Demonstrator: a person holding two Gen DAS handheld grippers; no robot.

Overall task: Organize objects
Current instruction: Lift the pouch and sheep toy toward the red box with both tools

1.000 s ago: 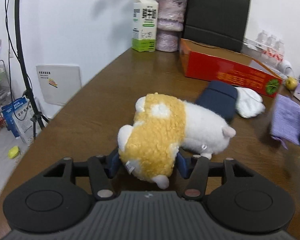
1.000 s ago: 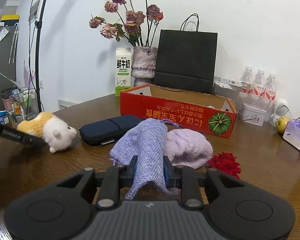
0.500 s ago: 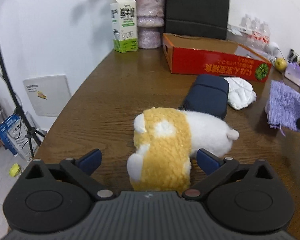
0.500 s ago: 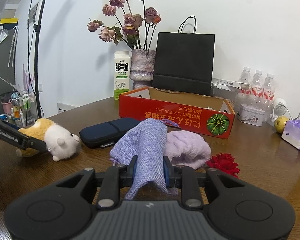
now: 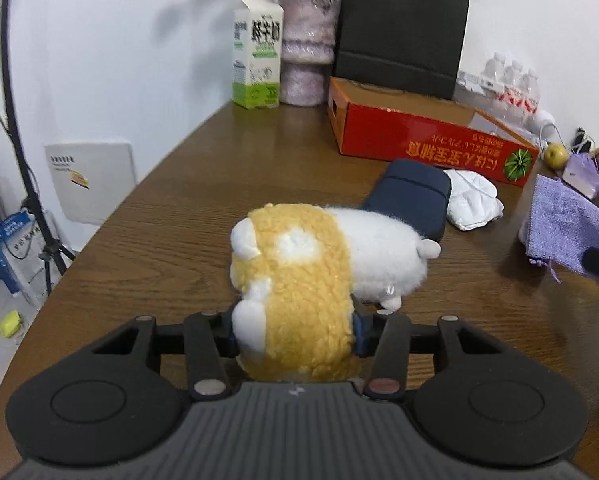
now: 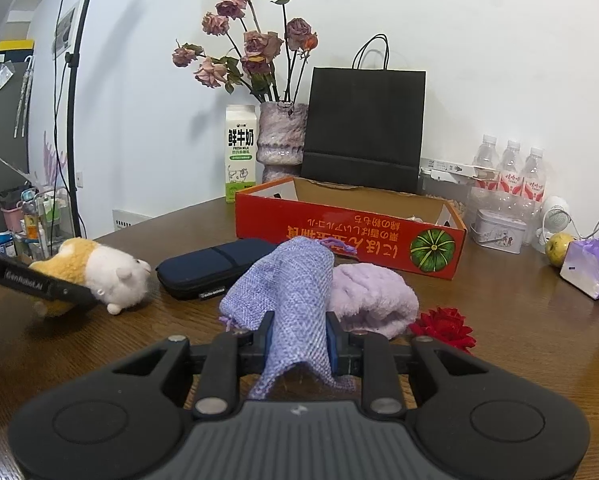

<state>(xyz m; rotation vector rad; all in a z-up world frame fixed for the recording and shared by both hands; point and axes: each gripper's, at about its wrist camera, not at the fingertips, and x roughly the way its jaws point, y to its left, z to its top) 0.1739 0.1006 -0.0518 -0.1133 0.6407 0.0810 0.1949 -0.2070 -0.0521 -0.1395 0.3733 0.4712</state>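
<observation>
- Table (image 5: pixel 171 216): brown wood grain, carries everything below.
- Red box (image 6: pixel 351 232): open-topped cardboard, pumpkin print on its front; taken as landmark.
- Black paper bag (image 6: pixel 363 128): upright, directly behind the red box, against the wall.
- Plush hamster (image 5: pixel 319 264): yellow and white, lying on the table in front of the red box, toward its left end. Left hand-held gripper (image 5: pixel 293 330) clamped on its yellow rear.
- Purple pouch (image 6: pixel 287 300): woven, in front of the red box. Right hand-held gripper (image 6: pixel 299 340) clamped on its near end; whether the far end touches the table is hard to judge.
- Navy case (image 6: pixel 215 266): flat, between plush hamster and red box.
- Milk carton (image 6: pixel 240 152): upright, behind the red box's left end.
</observation>
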